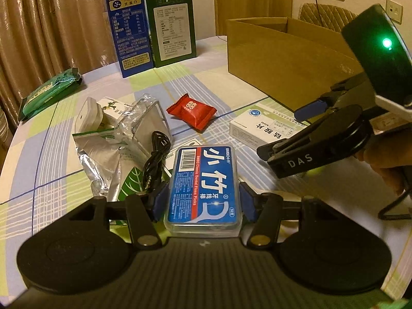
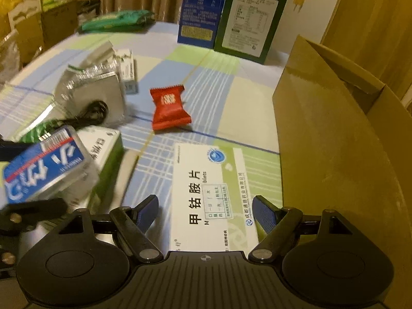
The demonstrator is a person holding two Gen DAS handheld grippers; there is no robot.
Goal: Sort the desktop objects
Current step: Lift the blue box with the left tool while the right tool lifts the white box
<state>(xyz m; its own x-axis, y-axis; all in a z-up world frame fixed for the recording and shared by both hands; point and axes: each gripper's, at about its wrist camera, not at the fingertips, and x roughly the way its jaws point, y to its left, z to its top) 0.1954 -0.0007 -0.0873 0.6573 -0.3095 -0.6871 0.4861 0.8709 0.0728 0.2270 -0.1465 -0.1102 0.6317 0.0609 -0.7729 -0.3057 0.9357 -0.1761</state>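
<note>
Floss-pick case (image 1: 203,188), rigid, light, slick plastic: clamped across long sides by left gripper (image 1: 203,200). Right gripper (image 2: 206,213) spread, straddling pill box (image 2: 206,195).

Red candy wrapper (image 1: 190,112); plaid tablecloth (image 1: 213,82)

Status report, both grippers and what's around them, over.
Left gripper shut on floss pick box, lifted. Right gripper open astride white medicine box, pads clear. Cardboard box close on its right; red candy beyond.
</note>
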